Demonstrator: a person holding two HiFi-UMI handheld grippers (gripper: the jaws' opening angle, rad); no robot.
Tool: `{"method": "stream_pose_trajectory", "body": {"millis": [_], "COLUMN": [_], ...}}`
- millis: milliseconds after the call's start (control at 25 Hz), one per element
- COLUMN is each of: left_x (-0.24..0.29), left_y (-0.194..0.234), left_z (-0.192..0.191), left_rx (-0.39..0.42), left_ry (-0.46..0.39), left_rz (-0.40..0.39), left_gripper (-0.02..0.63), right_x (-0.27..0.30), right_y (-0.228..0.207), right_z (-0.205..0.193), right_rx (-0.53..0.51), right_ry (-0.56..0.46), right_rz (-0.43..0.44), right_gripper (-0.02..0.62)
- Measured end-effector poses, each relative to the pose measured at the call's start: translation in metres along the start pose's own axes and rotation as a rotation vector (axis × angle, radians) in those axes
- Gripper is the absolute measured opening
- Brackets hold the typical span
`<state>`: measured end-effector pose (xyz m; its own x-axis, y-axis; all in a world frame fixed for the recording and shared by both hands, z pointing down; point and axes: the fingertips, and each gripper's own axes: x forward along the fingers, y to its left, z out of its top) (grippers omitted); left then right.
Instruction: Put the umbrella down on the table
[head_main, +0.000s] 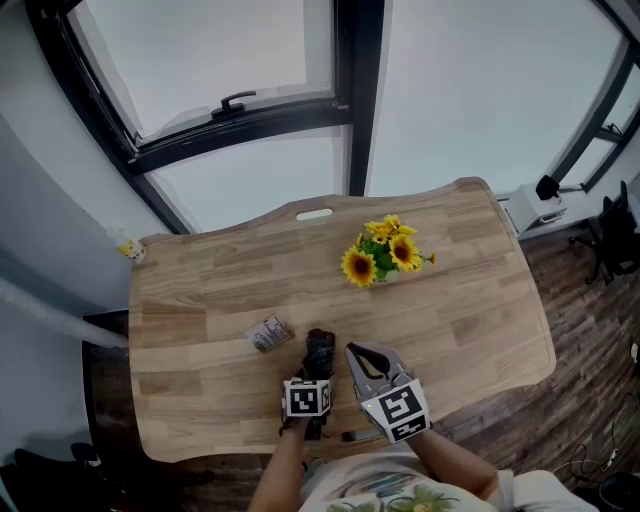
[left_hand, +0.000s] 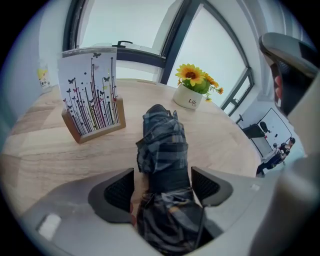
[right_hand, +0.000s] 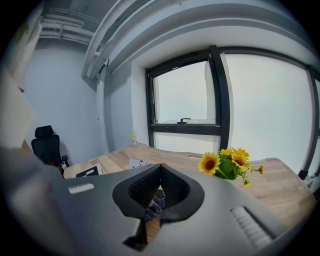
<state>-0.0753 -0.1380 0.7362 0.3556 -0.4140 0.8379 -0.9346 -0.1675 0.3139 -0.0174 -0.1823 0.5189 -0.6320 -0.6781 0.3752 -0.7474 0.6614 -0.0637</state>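
L gripper (left_hand: 162, 176) jaws standing spread round folded checked umbrella (left_hand: 162, 140) lying on wooden table (left_hand: 45, 150); R gripper (right_hand: 160, 170) jaws sitting pressed together, empty.

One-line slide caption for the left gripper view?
Folded umbrella lying on the wooden table between the open jaws of the left gripper, card stand and sunflowers behind.

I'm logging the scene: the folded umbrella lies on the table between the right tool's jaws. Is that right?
No. The folded umbrella lies on the table between the left tool's jaws, not the right tool's; the left gripper view shows it.
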Motion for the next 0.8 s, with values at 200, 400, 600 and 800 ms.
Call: {"method": "stream_pose_trajectory", "body": {"millis": [200,400,600,800], "left_x": [-0.015,-0.043,-0.074,-0.104], "left_y": [0.000,-0.010,-0.018,-0.028], "left_z": [0.011,0.031,0.050,0.067], "left_rx": [-0.021,-0.022,-0.017,0.020], "left_ry": [-0.060,-0.138,-0.229,-0.302], "left_rz": [-0.009,-0.044,-0.054,-0.072], "left_gripper": [0.364,0.364,0.362,0.322], "right_x": [-0.004,-0.008,-0.014,-0.021], "right_y": [0.002,0.007,0.014,0.017], "right_z": [0.001,0.003,0.005,0.010], "right_rx": [-0.005,-0.009,-0.013,-0.015], "right_ry": [-0.006,-0.013,-0.024,-0.041], "right_rz": [-0.003,0.001,0.004,-0.004], "right_gripper": [0.002,0.002,0.002,0.002]}}
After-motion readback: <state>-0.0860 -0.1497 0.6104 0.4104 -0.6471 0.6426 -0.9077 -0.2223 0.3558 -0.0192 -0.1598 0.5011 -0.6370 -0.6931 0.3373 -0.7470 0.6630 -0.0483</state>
